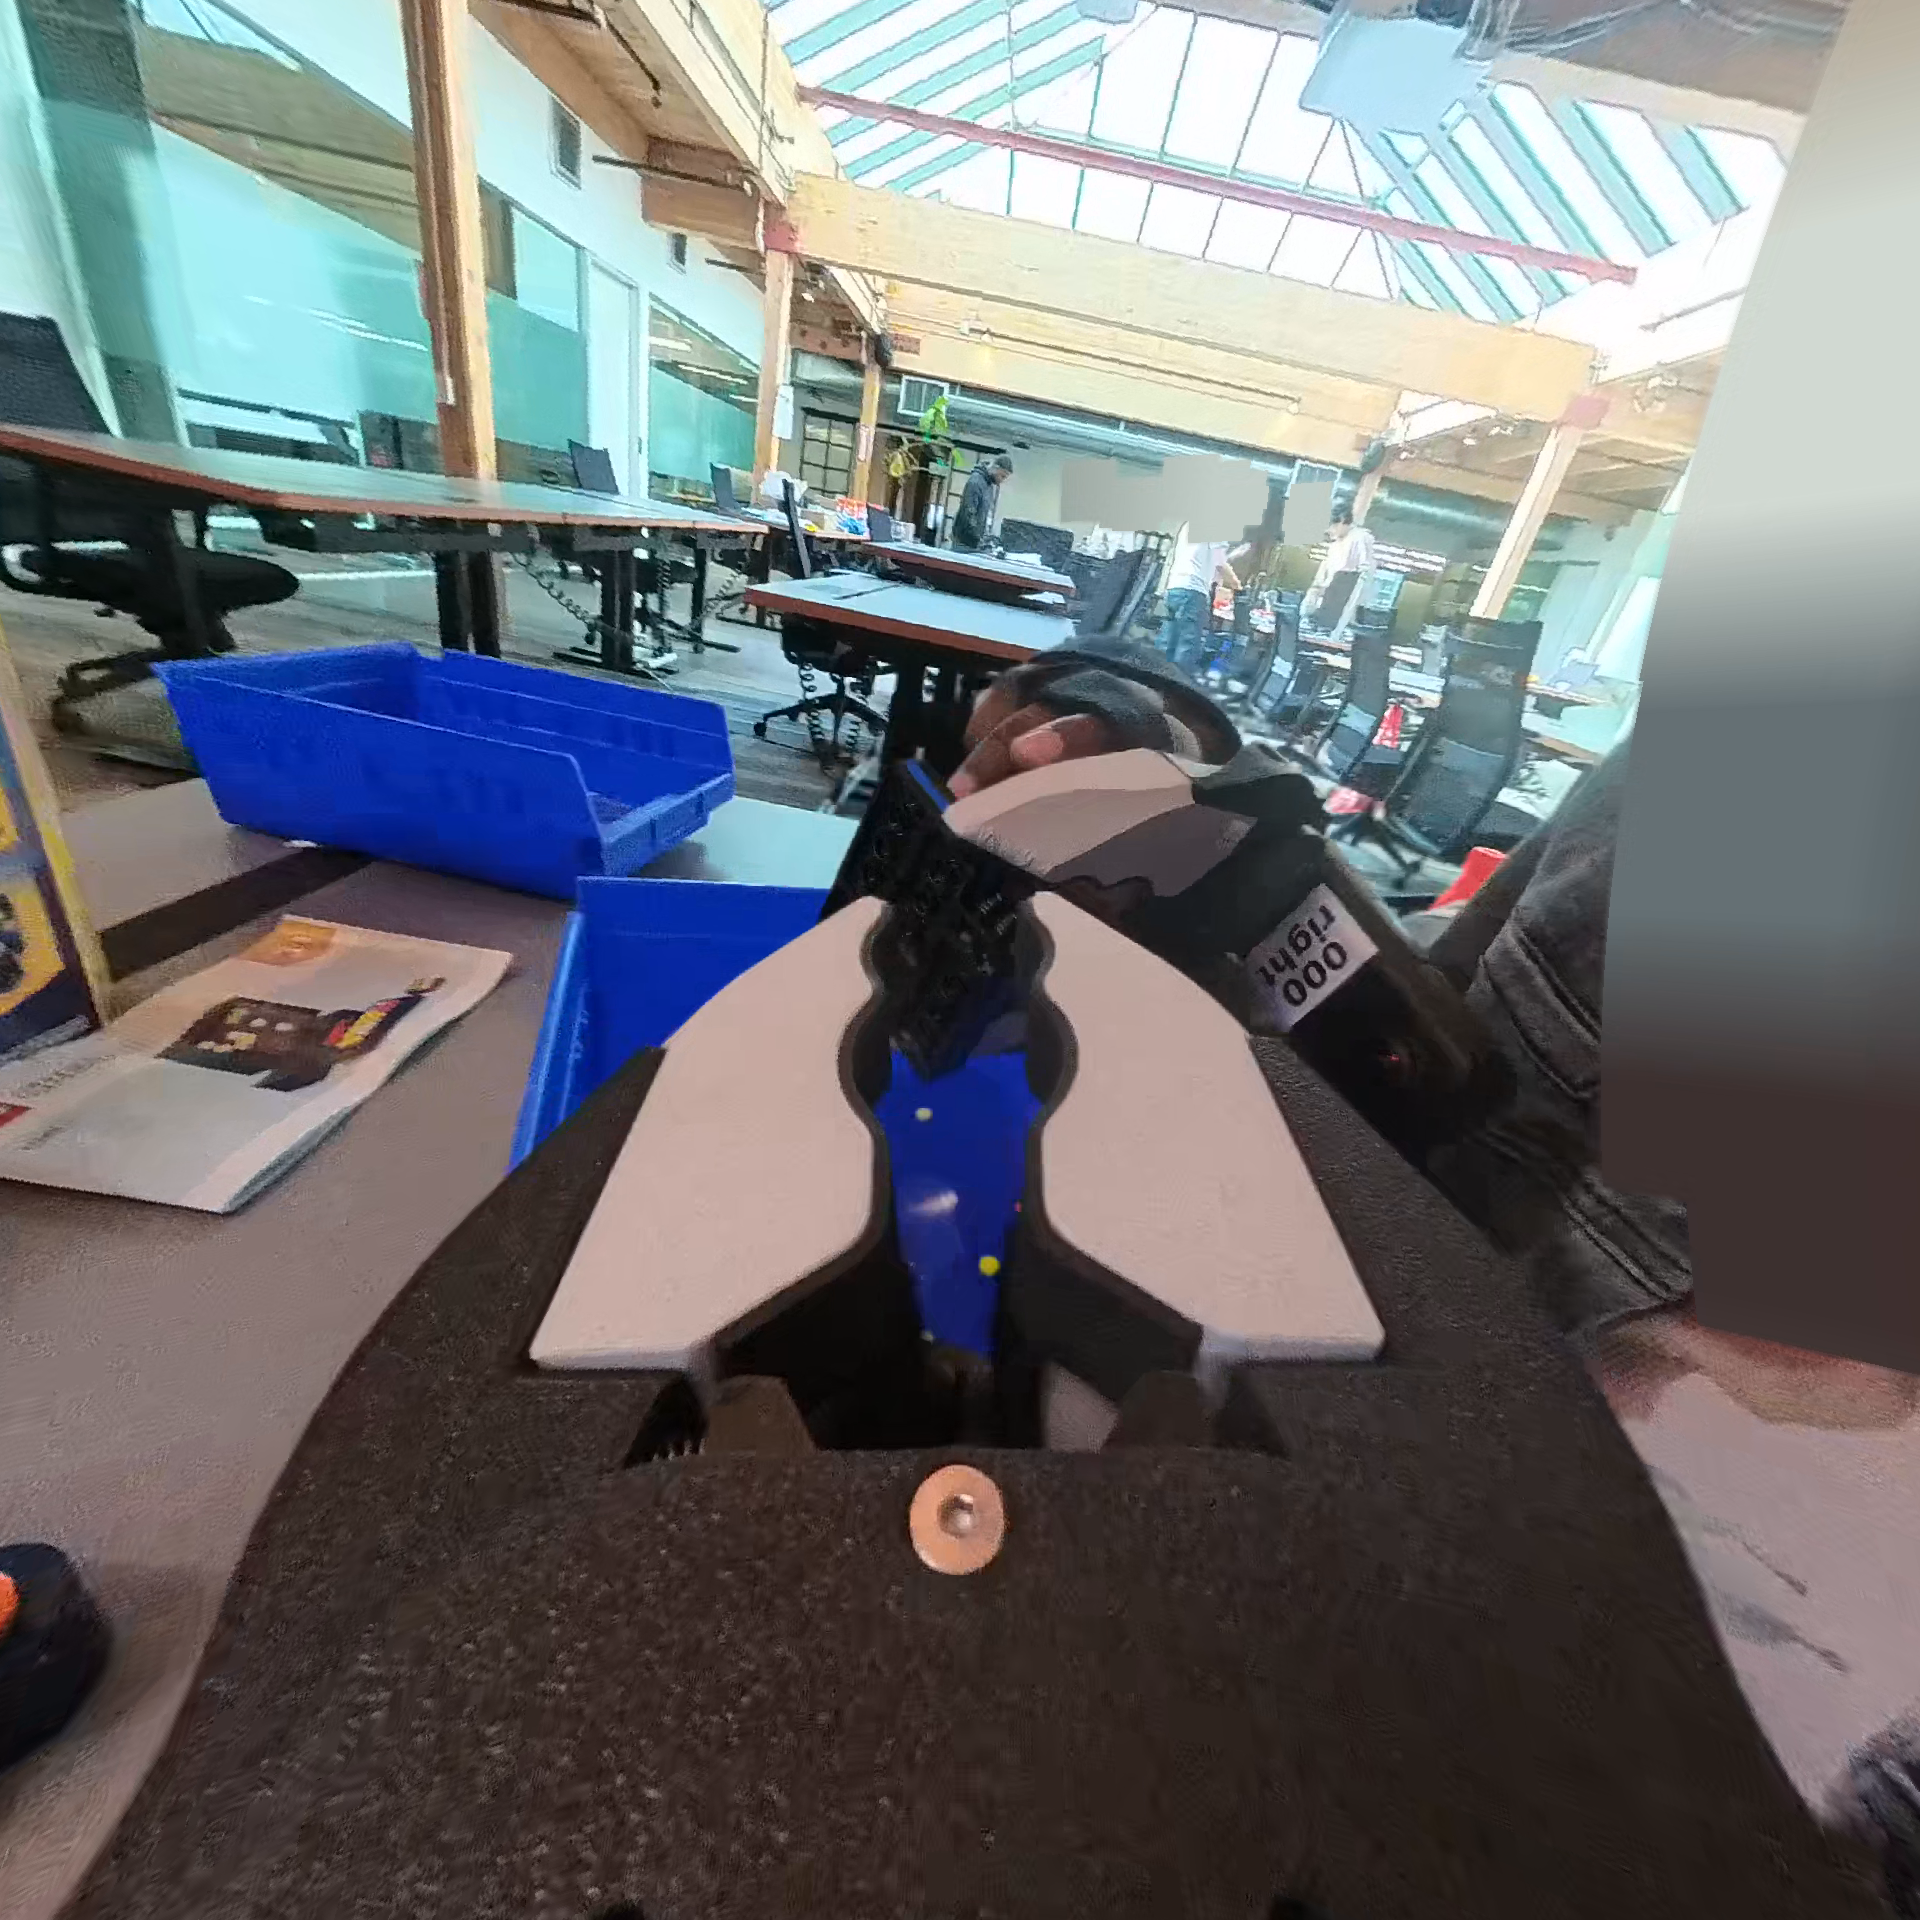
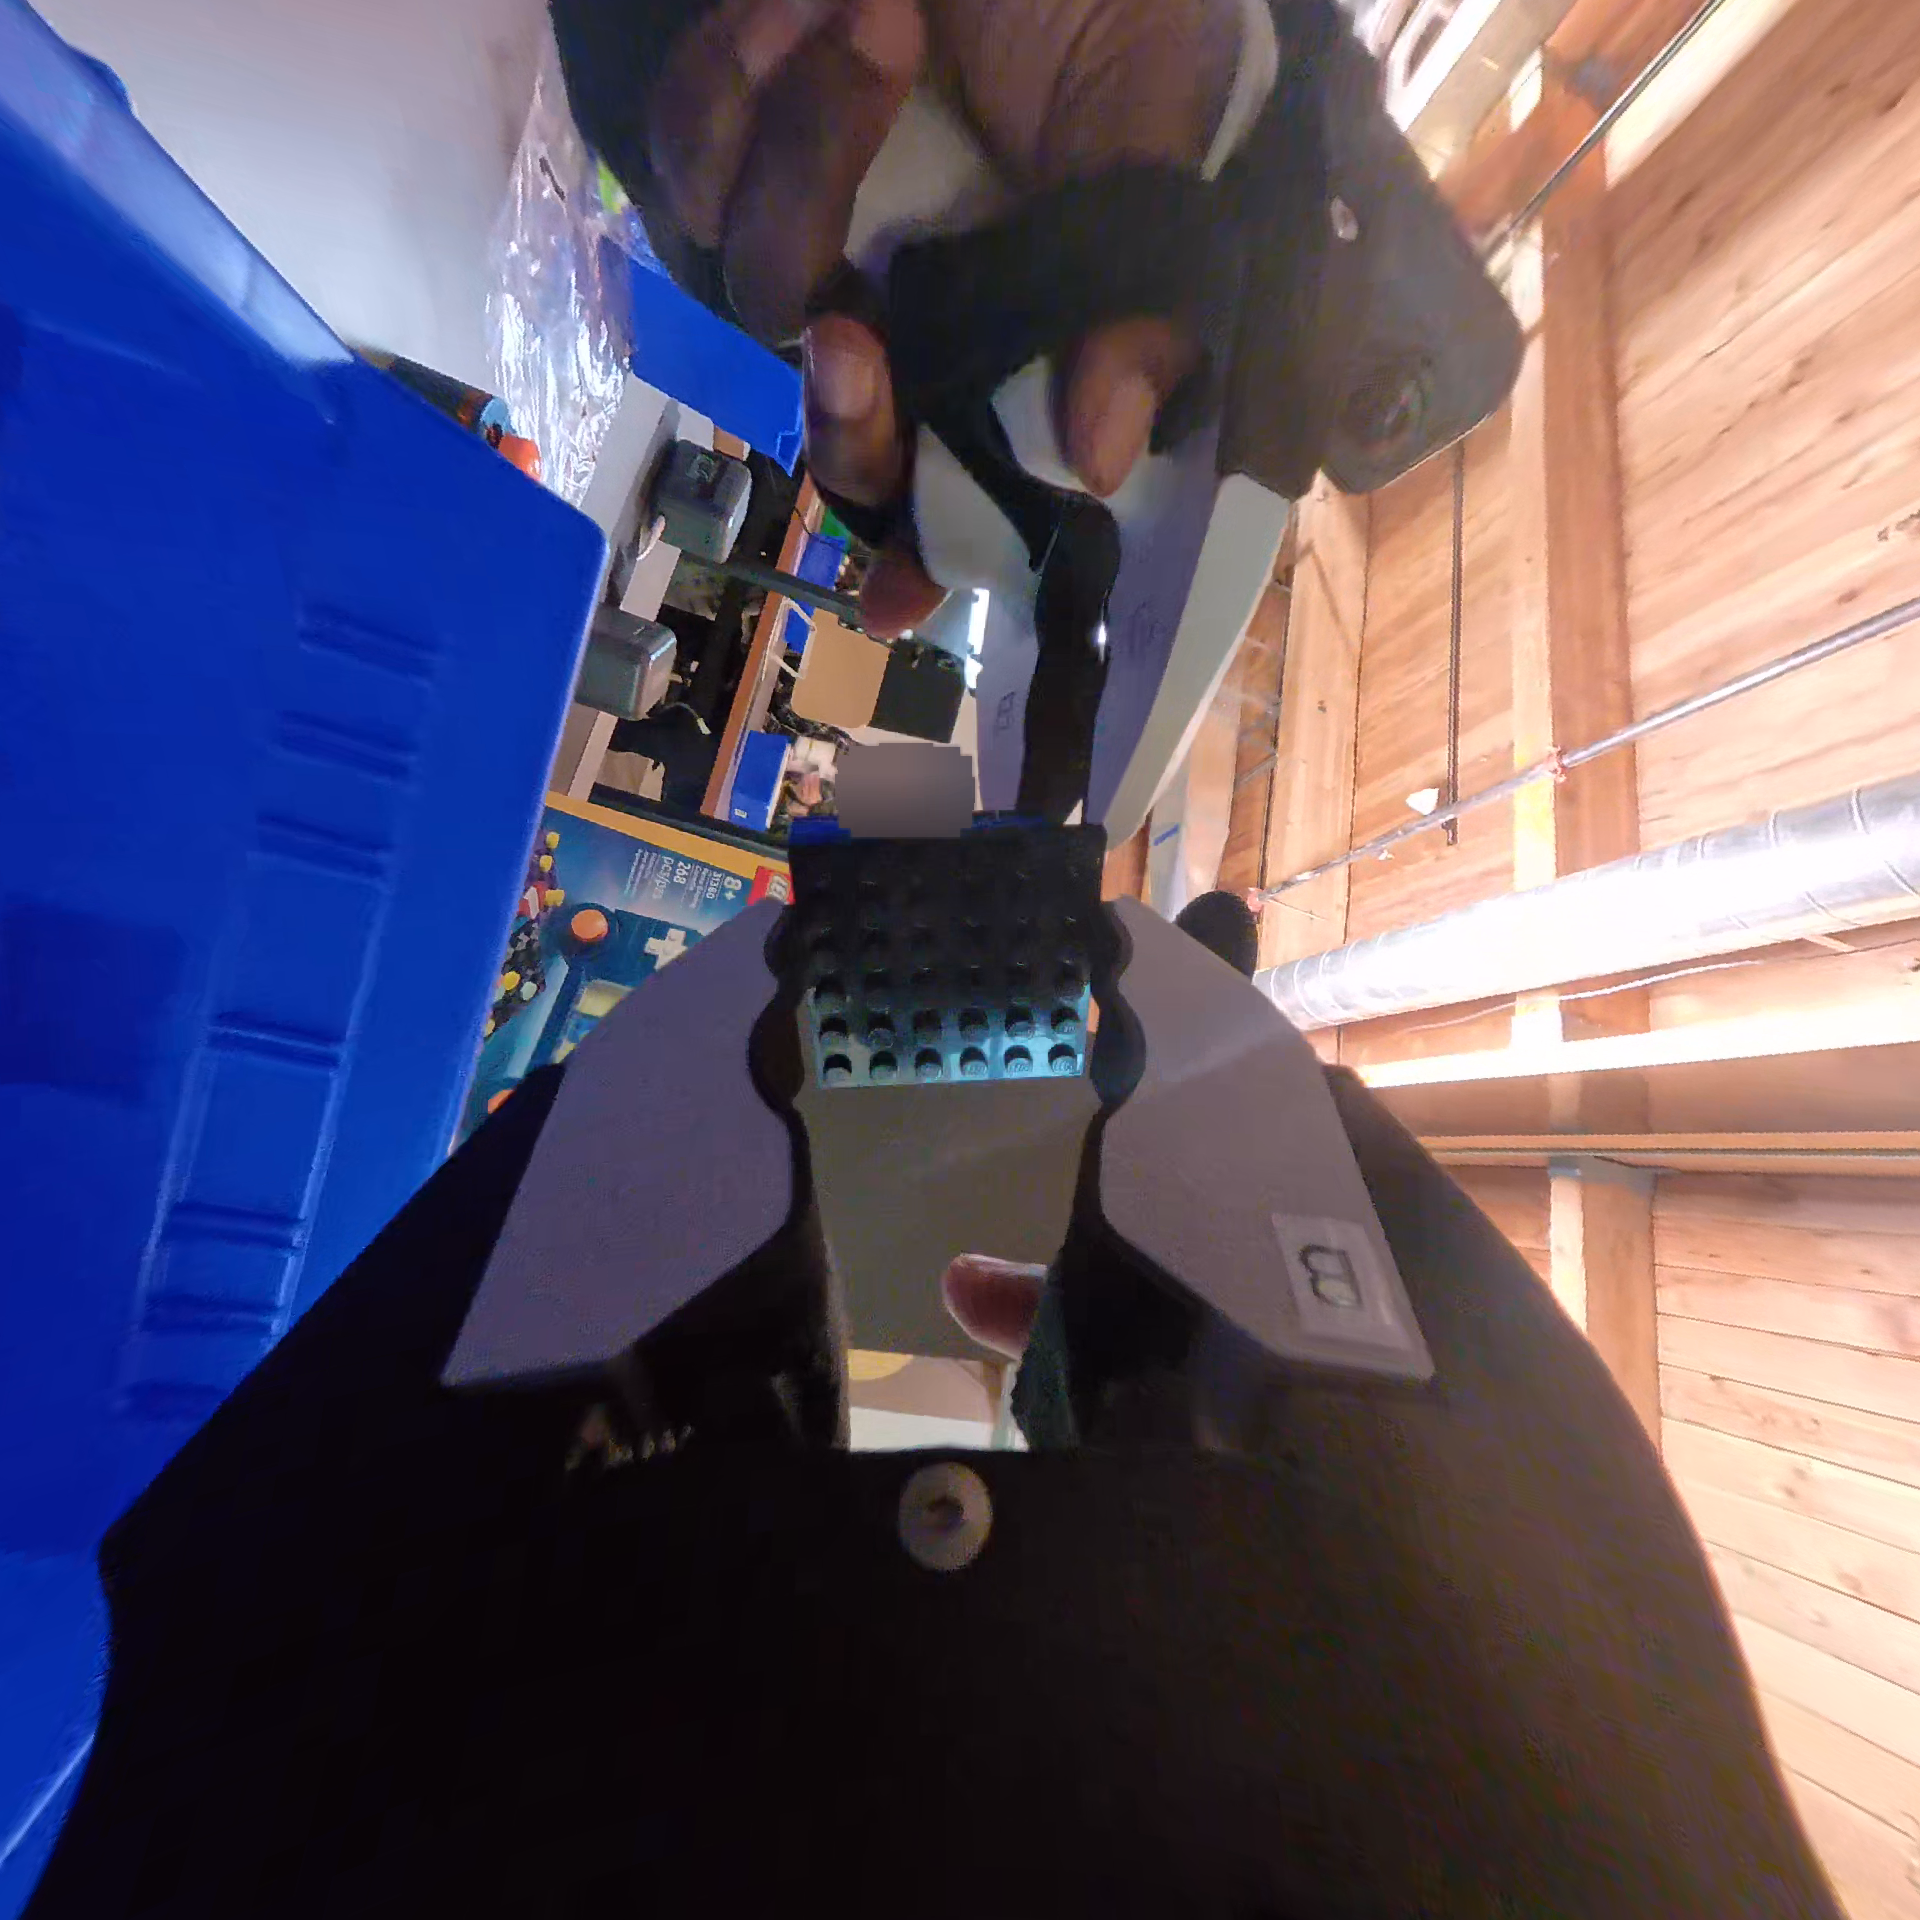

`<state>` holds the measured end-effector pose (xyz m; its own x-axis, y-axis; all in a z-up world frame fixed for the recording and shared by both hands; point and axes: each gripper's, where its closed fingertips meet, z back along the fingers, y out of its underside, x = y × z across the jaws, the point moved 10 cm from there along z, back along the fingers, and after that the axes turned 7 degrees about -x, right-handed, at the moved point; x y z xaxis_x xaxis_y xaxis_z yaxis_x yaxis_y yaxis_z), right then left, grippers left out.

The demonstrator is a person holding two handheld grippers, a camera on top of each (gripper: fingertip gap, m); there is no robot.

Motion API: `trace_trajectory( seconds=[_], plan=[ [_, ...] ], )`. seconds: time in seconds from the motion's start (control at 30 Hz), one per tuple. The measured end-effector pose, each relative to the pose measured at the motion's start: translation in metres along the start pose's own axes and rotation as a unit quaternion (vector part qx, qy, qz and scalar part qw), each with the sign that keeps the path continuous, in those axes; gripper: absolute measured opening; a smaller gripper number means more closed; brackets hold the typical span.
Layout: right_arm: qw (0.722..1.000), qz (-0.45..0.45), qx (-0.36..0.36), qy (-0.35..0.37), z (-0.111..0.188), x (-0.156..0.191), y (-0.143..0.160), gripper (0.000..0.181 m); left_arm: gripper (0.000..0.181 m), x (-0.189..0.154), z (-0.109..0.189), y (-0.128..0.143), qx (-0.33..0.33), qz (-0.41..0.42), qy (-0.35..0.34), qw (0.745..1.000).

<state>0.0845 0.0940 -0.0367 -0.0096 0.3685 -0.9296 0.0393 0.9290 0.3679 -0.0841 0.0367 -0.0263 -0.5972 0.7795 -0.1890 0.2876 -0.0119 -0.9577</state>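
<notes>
A black studded building plate [image 1: 923,844] with a blue piece on its edge is held in the air between both grippers. My left gripper [image 1: 951,920] is shut on its near end, above a blue bin [image 1: 644,966]. My right gripper [image 1: 961,816] comes in from the upper right, with a hand on it, and grips the plate's far end. In the right wrist view, which is rolled sideways, my right gripper [image 2: 945,914] is shut on the plate [image 2: 945,1003] by its two side edges. There the left gripper [image 2: 1049,810] and the hand holding it meet the plate's far edge.
A second blue bin [image 1: 447,748] stands farther back on the grey table [image 1: 208,1351]. An instruction booklet [image 1: 229,1049] and a colourful toy box [image 1: 31,935] lie at the left. A black round thing with orange [image 1: 42,1631] sits at the near left edge. Desks, chairs and people are behind. Left and right tips are no more than a few centimetres apart.
</notes>
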Motion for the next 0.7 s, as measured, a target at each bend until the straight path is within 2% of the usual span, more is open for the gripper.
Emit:
trace_trajectory(
  seconds=[0.1, 0.27, 0.43, 0.5, 0.57, 0.7],
  plan=[
    [0.999, 0.026, -0.015, -0.015, 0.002, 0.0, -0.004, 0.054, 0.025, 0.006, 0.001, 0.004, 0.026, 0.065, 0.037, 0.997],
    [0.99, 0.094, -0.053, -0.09, 0.006, -0.001, -0.003, 0.054, 0.034, 0.014, -0.001, 0.015, 0.084, 0.137, 0.053, 0.986],
    [0.967, 0.167, -0.09, -0.17, 0.013, 0.003, 0.004, 0.054, 0.024, 0.021, -0.013, 0.032, 0.123, 0.209, 0.071, 0.967],
    [0.957, 0.189, -0.1, -0.197, 0.014, 0.004, 0.007, 0.054, 0.014, 0.022, -0.018, 0.036, 0.132, 0.244, 0.083, 0.957],
    [0.949, 0.192, -0.109, -0.224, 0.015, 0.003, 0.008, 0.054, 0.009, 0.022, -0.021, 0.036, 0.152, 0.248, 0.087, 0.953],
    [0.947, 0.18, -0.13, -0.233, 0.018, 0.005, 0.008, 0.054, 0.004, 0.019, -0.026, 0.035, 0.187, 0.244, 0.09, 0.947]
  ],
)
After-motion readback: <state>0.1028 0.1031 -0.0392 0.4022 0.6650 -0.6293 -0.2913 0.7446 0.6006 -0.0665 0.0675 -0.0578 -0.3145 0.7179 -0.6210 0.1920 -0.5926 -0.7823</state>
